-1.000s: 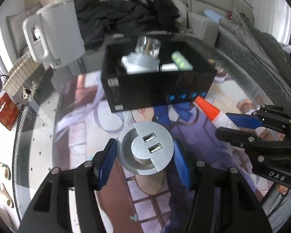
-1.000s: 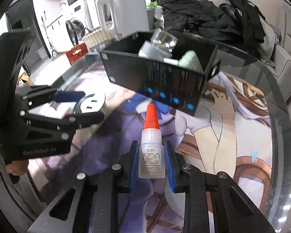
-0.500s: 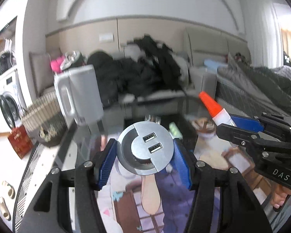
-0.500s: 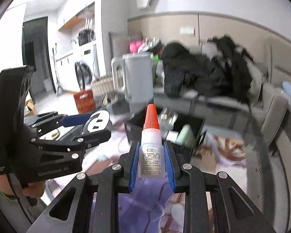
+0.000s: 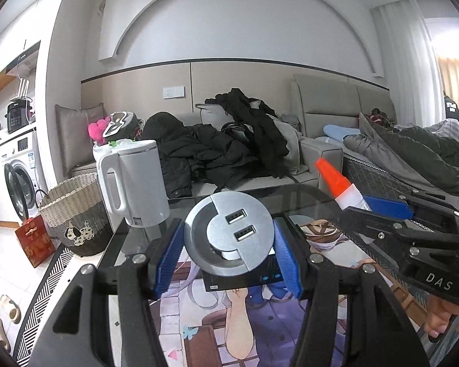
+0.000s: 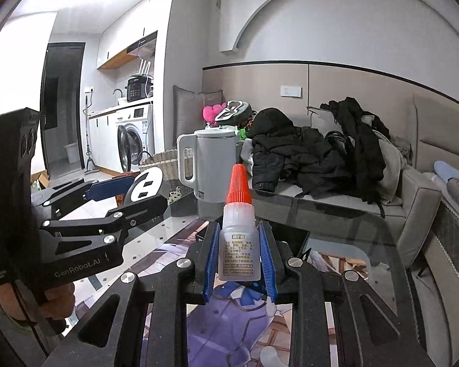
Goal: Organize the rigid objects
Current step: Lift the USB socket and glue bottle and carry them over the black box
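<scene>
- Gripping a round silver USB socket puck [image 5: 229,234], the left gripper [image 5: 228,252] has both blue pads [image 5: 168,257] pressed on the disc's rim at 9 and 3 o'clock; two USB ports face the camera.
- Right gripper [image 6: 238,258] is clamped on a small glue bottle [image 6: 238,244], blue pads against its two sides; bottle upright, ribbed orange cap at 12 o'clock, printed label facing the lens.
- Both items are held in the air above the table, neither touching it.
- Left view: the right gripper enters from 3 o'clock, orange cap tilted toward 11 o'clock.
- Right view: the left gripper enters from 9 o'clock with the puck edge-on; part of a hand [image 6: 12,309] wraps its handle at 8 o'clock.
- Black box [image 5: 244,276] sits on the glass table [image 5: 309,191] just behind the puck in the left view; contents hidden. In the right view its open rim shows behind the bottle.
- White kettle [image 5: 134,183] stands on the table's far edge at 10 o'clock of the puck.
- Wicker basket [image 5: 76,211] on the floor left of the kettle.
- Dark clothes [image 5: 226,143] are heaped on the sofa beyond.
</scene>
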Action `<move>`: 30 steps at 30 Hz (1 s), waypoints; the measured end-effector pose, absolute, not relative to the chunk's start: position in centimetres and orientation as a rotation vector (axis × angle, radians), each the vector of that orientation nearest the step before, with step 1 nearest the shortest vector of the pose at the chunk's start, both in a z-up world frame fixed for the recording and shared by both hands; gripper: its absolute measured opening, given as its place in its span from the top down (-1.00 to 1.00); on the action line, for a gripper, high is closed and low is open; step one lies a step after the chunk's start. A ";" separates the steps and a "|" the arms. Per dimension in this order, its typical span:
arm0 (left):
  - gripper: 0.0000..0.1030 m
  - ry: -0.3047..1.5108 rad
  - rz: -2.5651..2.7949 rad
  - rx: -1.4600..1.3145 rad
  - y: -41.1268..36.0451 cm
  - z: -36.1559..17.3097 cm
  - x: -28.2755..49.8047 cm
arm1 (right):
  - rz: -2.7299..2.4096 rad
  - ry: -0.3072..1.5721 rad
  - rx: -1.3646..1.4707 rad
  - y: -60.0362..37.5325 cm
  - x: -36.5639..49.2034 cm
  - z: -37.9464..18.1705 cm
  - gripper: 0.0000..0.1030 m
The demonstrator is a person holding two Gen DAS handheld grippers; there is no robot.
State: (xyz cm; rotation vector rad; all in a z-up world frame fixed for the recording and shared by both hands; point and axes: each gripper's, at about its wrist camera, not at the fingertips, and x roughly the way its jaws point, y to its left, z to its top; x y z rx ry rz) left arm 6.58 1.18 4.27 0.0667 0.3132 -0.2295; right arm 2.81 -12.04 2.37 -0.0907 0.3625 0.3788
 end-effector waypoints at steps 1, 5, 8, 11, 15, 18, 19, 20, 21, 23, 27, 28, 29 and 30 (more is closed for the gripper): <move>-0.11 0.314 -0.226 0.061 1.0 4.4 6.6 | 0.377 0.360 -0.088 -12.2 2.9 2.4 0.50; -0.11 0.301 -0.221 0.036 1.0 5.0 7.3 | 0.374 0.346 -0.088 -12.1 2.8 2.7 0.51; -0.11 0.285 -0.229 0.036 0.9 5.3 8.3 | 0.369 0.329 -0.086 -11.9 3.0 3.1 0.51; -0.11 0.277 -0.228 0.030 0.7 5.4 9.4 | 0.351 0.314 -0.081 -11.9 3.7 3.5 0.51; -0.11 0.290 -0.211 0.008 0.9 5.2 11.3 | 0.313 0.303 -0.071 -12.1 5.4 4.0 0.51; -0.11 0.289 -0.197 -0.001 1.1 5.2 12.7 | 0.295 0.304 -0.062 -12.3 6.7 4.2 0.51; -0.11 0.287 -0.192 -0.003 1.1 5.2 12.9 | 0.293 0.304 -0.061 -12.3 7.2 4.4 0.51; -0.11 0.288 -0.189 -0.004 1.1 5.1 13.3 | 0.289 0.304 -0.064 -12.2 7.6 4.4 0.51; -0.11 0.291 -0.189 -0.009 1.1 5.1 13.7 | 0.285 0.302 -0.067 -12.2 8.0 4.4 0.51; -0.11 0.302 -0.188 -0.018 1.0 4.9 14.5 | 0.283 0.306 -0.069 -12.0 8.9 4.4 0.51; -0.11 0.342 -0.183 -0.030 0.5 4.2 16.6 | 0.275 0.335 -0.082 -11.2 11.2 3.8 0.51; -0.11 0.347 -0.178 -0.035 0.4 4.1 17.0 | 0.274 0.348 -0.082 -11.1 11.9 3.6 0.51; -0.11 0.353 -0.173 -0.038 0.4 3.9 17.4 | 0.272 0.367 -0.081 -11.0 12.6 3.2 0.51; -0.11 0.361 -0.170 -0.041 0.3 3.7 17.9 | 0.270 0.381 -0.080 -10.9 13.3 2.8 0.51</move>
